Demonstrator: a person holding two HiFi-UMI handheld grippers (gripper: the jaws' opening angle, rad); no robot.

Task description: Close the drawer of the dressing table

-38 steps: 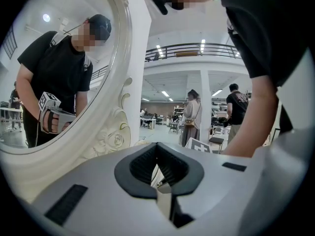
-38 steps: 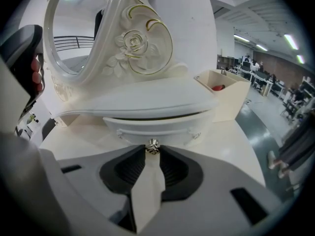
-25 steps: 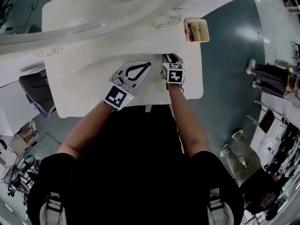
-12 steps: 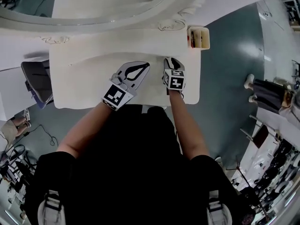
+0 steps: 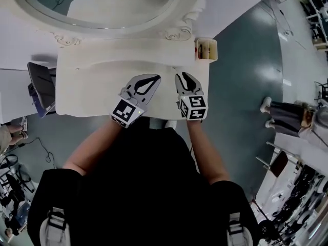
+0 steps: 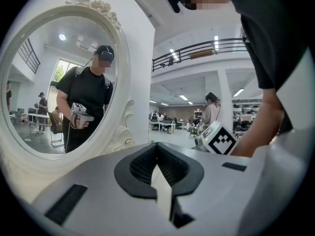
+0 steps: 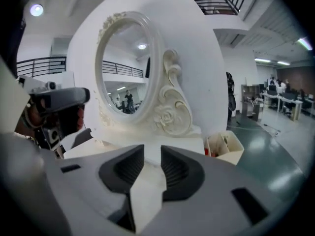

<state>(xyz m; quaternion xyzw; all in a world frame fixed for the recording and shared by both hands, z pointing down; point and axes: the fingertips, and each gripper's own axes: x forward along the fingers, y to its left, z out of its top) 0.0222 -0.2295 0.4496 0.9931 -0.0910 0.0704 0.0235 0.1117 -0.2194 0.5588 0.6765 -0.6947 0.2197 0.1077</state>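
The white dressing table [image 5: 87, 88] stands below its oval mirror [image 5: 102, 4]. From above, no drawer sticks out past the table's near edge; only a small pale piece [image 5: 167, 123] shows there. Both grippers hover over the front half of the tabletop, pointing toward the mirror. My left gripper [image 5: 157, 77] [image 6: 156, 145] is shut, tips touching, holding nothing. My right gripper [image 5: 182, 75] [image 7: 152, 149] is open by a narrow gap. Its jaws have just been opening slightly, and nothing is between them. The mirror [image 6: 54, 82] [image 7: 125, 73] fills much of both gripper views.
A cream organiser box [image 5: 206, 49] [image 7: 225, 146] sits at the table's back right corner. A dark chair [image 5: 38, 86] stands left of the table. Grey-green floor lies to the right, with a person [image 5: 287, 114] standing there.
Both grippers have risen and drawn back toward the table's near edge, the right one more. The right gripper now shows more of its jaws. The head view has shifted, showing more of the mirror.
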